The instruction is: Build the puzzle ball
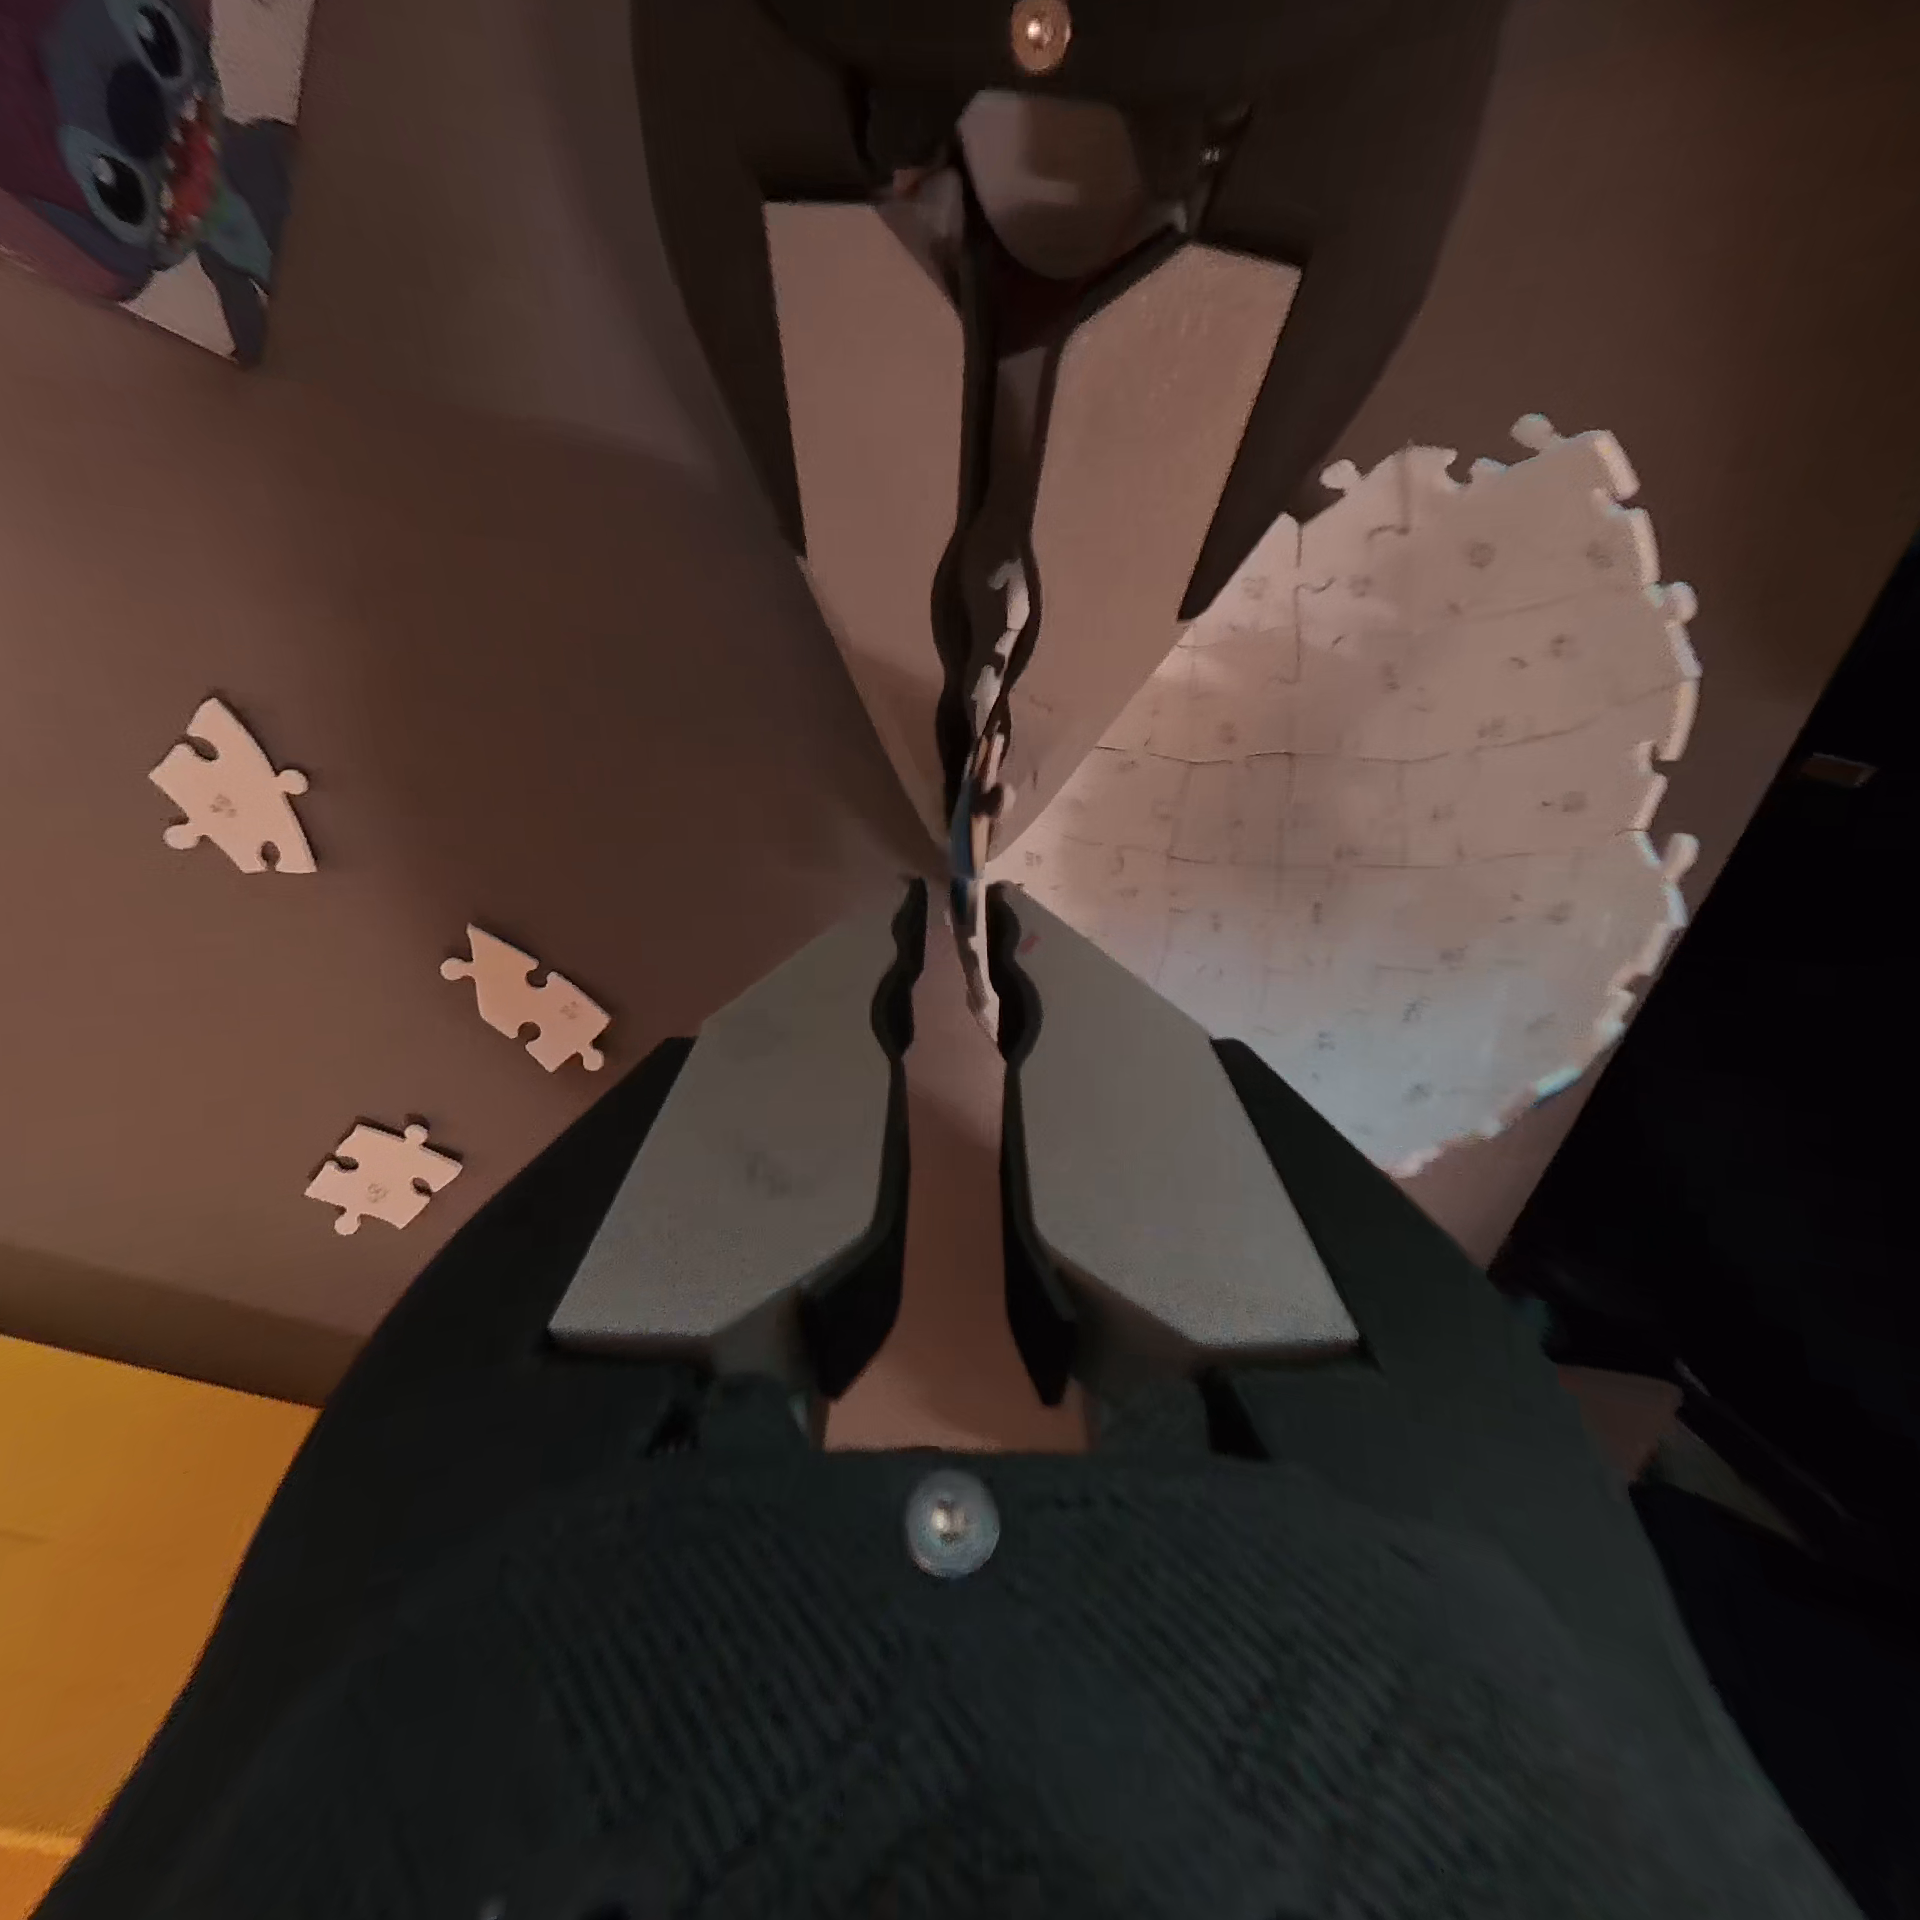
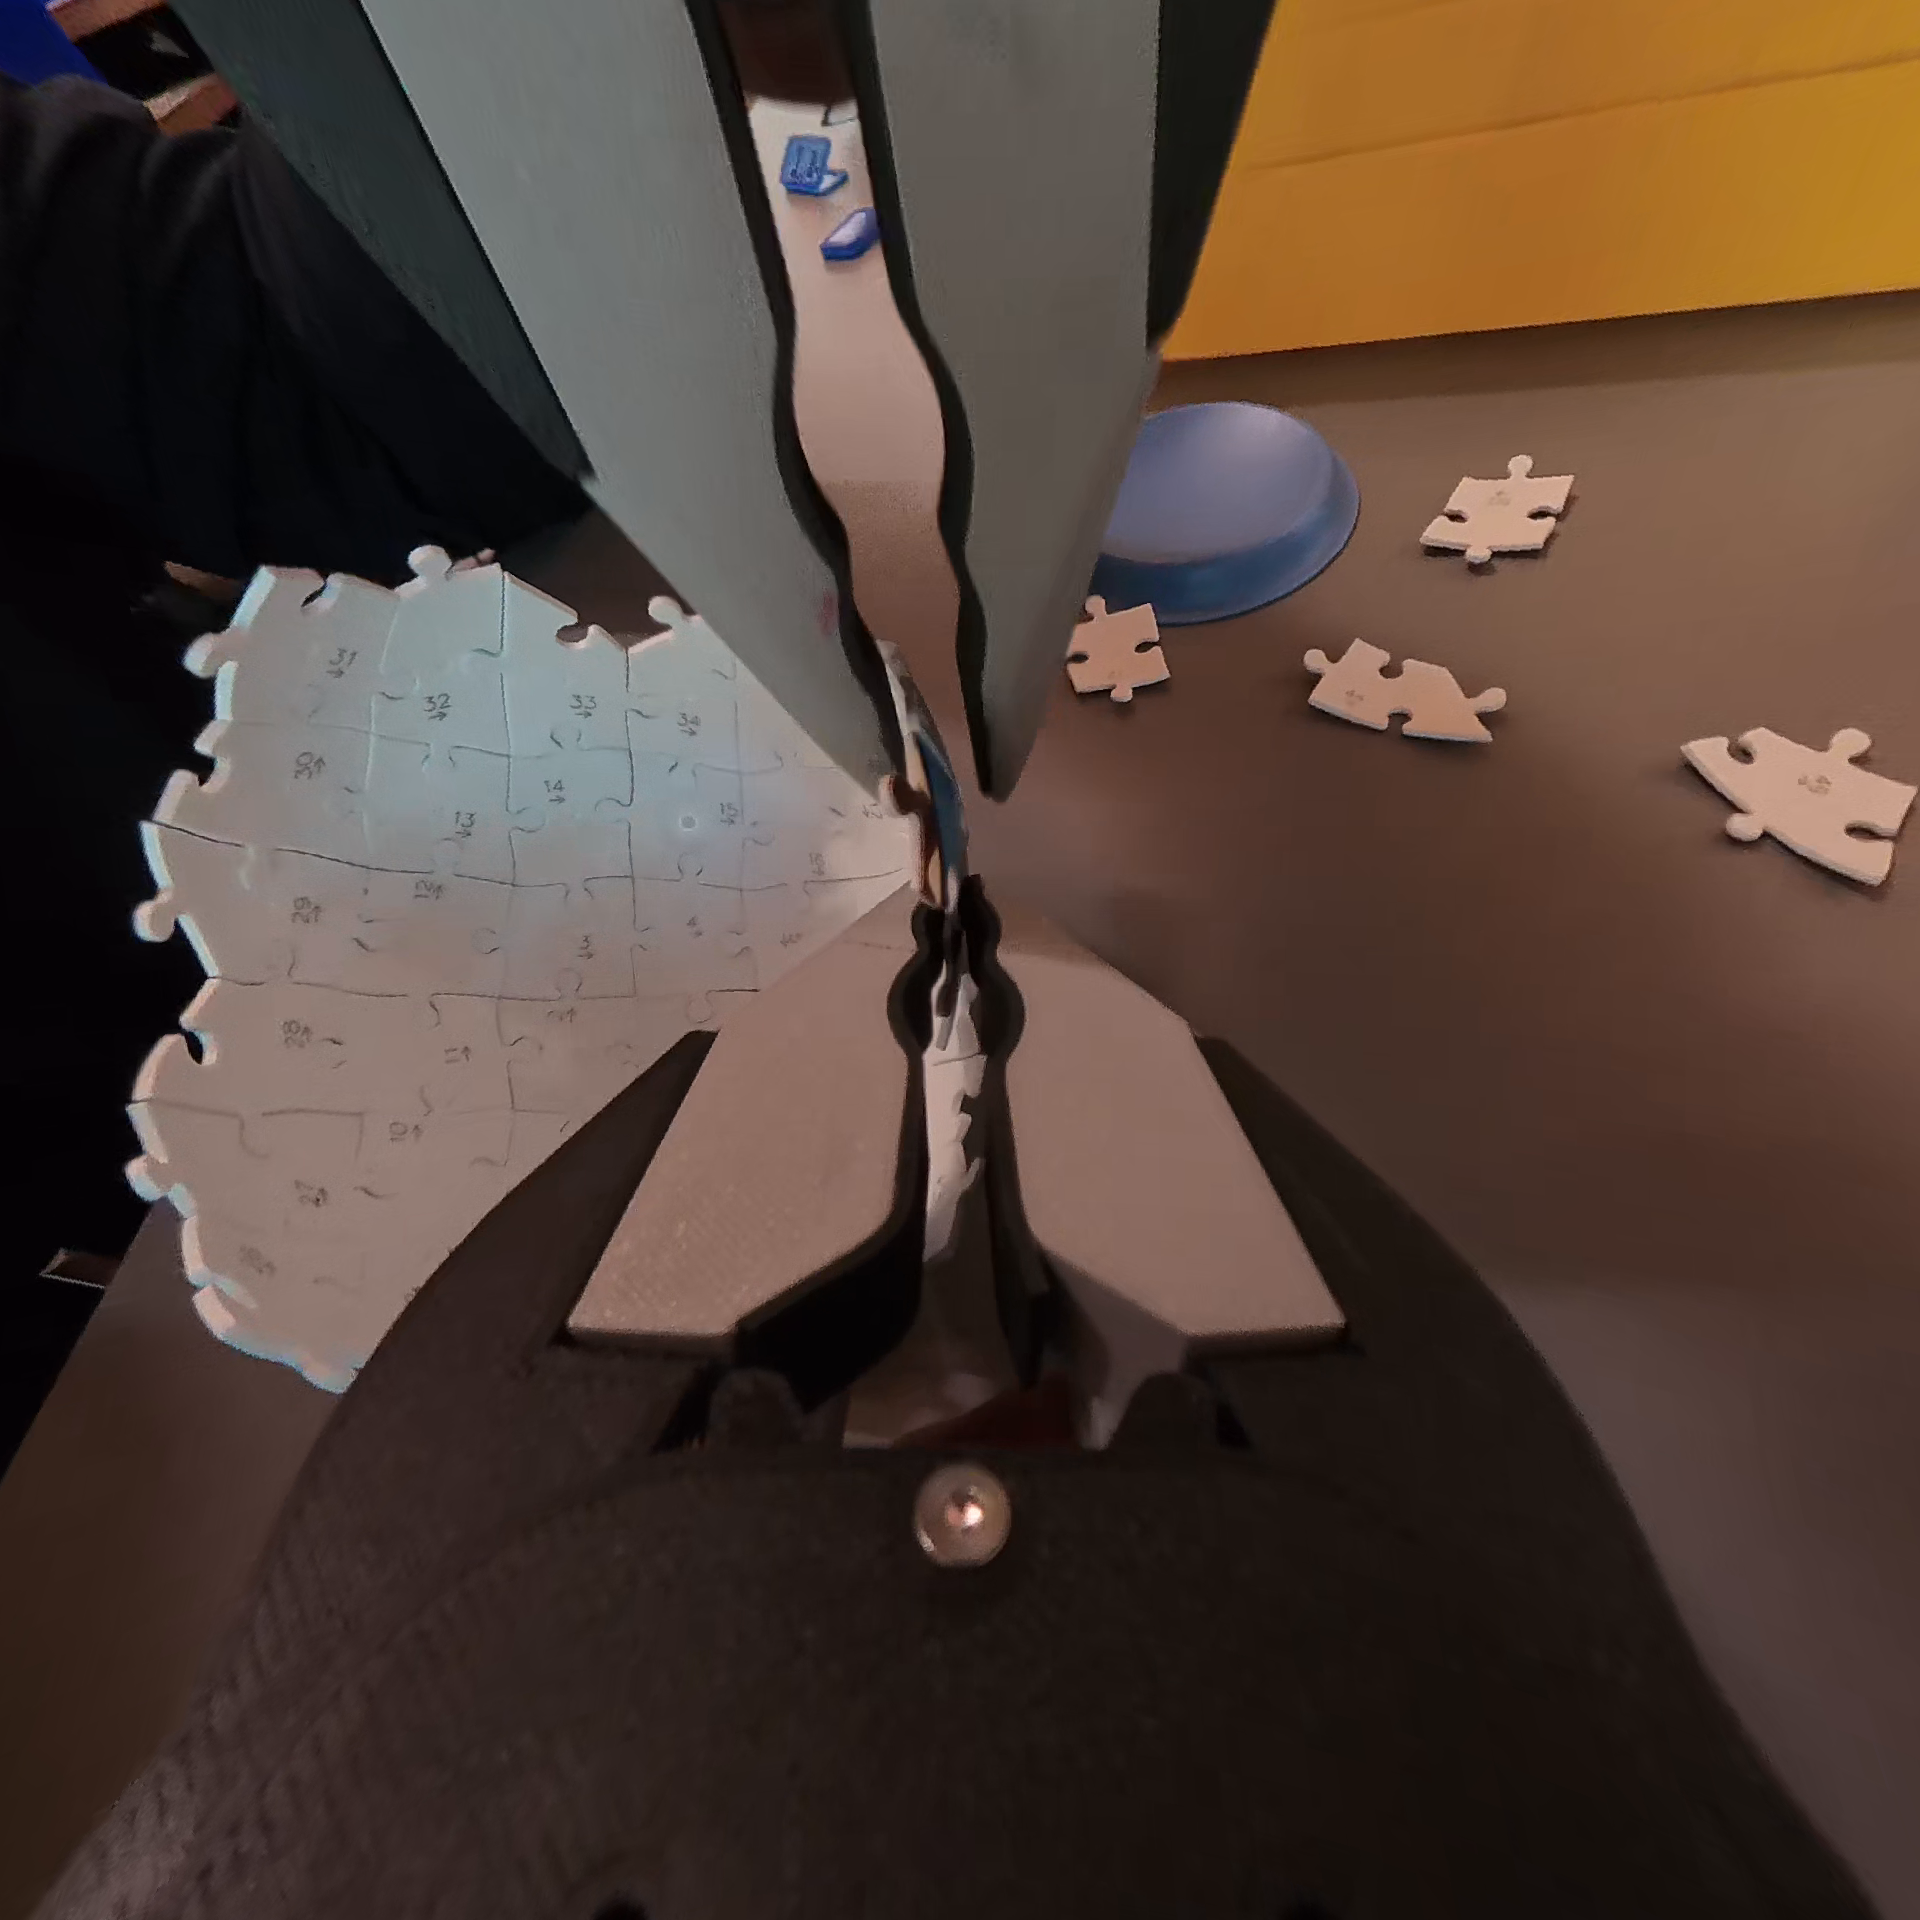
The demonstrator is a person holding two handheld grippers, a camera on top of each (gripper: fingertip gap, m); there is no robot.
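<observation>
The half-built puzzle ball is a white, numbered shell seen from inside; it also shows in the left wrist view. The two grippers meet tip to tip at its near rim. My right gripper is shut on the rim, and white tabbed pieces show between its pads. In the left wrist view it comes down from the top. My left gripper straddles the same rim with a narrow gap, and the rim lies against one pad. In the right wrist view it comes down from the top.
Loose white pieces lie face down on the dark table, also in the right wrist view. A blue dish stands behind. A yellow surface lies beyond. A cartoon picture lies far left. Left and right tips are no more than a few centimetres apart.
</observation>
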